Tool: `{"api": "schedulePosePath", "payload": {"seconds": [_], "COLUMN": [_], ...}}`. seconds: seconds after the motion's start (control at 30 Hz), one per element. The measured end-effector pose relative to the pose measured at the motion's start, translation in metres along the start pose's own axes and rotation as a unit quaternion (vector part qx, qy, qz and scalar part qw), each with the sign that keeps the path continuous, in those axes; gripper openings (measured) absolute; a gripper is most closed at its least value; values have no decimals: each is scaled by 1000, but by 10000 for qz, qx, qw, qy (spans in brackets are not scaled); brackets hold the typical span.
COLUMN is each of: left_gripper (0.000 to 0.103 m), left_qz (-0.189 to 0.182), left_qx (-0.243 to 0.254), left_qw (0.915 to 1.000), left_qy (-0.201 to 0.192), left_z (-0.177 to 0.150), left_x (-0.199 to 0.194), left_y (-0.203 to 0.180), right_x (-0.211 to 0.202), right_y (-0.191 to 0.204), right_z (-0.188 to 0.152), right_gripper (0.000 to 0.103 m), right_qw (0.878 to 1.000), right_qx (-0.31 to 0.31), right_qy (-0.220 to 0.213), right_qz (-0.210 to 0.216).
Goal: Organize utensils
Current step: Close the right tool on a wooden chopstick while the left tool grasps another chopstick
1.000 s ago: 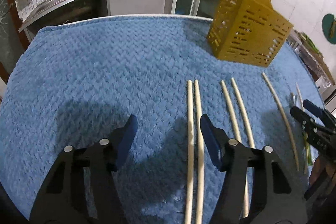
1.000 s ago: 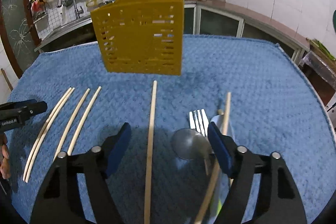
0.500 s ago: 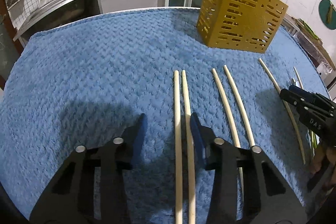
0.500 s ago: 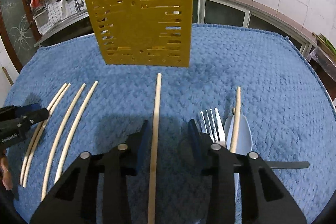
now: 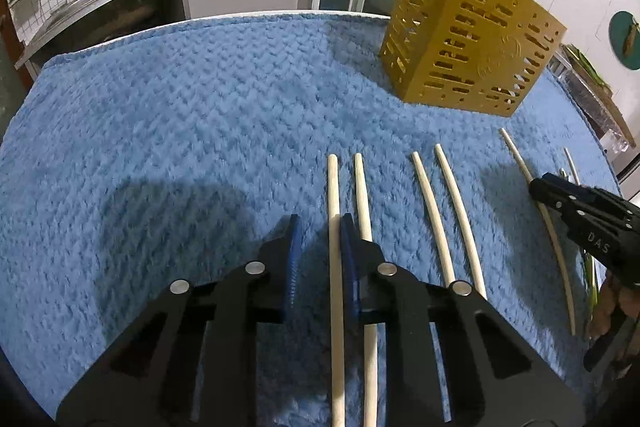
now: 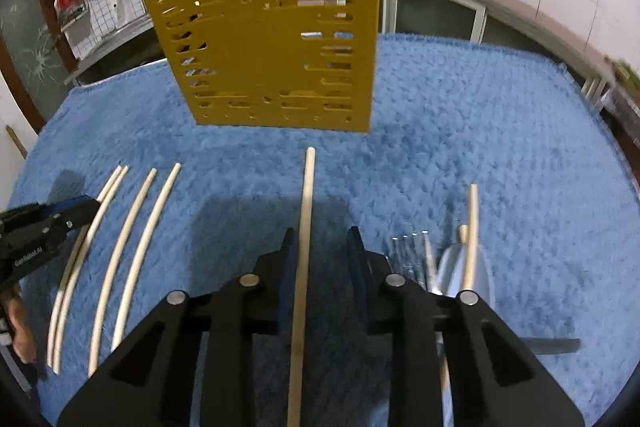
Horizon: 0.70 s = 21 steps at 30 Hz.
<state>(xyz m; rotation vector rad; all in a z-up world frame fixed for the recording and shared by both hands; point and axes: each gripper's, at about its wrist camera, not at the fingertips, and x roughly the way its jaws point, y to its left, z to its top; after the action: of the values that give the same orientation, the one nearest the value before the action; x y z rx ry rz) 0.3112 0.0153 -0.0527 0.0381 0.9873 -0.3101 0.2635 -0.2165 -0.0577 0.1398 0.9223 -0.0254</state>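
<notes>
**Both claws closing, one chopstick apiece**

Take the yellow utensil basket as your mark: it stands upright at the far side of the blue towel, and every stick lies nearer you than it, long axis running from you toward it.

Farthest left of the basket, your left gripper straddles the outermost chopstick. The stick runs straight up the gap, in line with the fingers, hard against the right pad with daylight on the left. The jaws are closing but not yet clamped on it. Watch its twin: it lies just outside the right finger, nearly touching, and could get nudged or dragged along.

Next toward the basket, a second pair of chopsticks lies loose, apart from both claws.

Directly in front of the basket, your right gripper has the single chopstick between its pads, again lengthwise, sitting close to the left pad with room on the right. These jaws are closing too; no firm pinch that I can see.

Right of the basket's line: a fork, a spoon and one more chopstick lying across the spoon, all just beside your right finger.

Nothing blocks the path up to the basket. My read: finish both pinches, then lift clear.
</notes>
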Motion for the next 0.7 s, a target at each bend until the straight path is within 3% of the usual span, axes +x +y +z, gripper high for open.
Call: {"api": "schedulePosePath", "payload": {"seconds": [0.3,0.5,0.7], "left_gripper": [19,19,19], "left_qz": [236,579,671], "left_qx": [-38,116,175], "left_qw": [9997,9982,9975], "left_qy": [42,59,99], "left_z": [20,22,23], "left_x": [13,18,19], "left_y": [-8,-17,-20], "right_x": [7,9,12], "right_y": [11,14,14], "right_z": [4,7,16], "right_gripper": [26,27,27], "right_qw": [9996,9993,9993], "right_qx": [-170,-115,-77], "right_qy": [71,144,253], "right_qz": [-235,-337,-245]}}
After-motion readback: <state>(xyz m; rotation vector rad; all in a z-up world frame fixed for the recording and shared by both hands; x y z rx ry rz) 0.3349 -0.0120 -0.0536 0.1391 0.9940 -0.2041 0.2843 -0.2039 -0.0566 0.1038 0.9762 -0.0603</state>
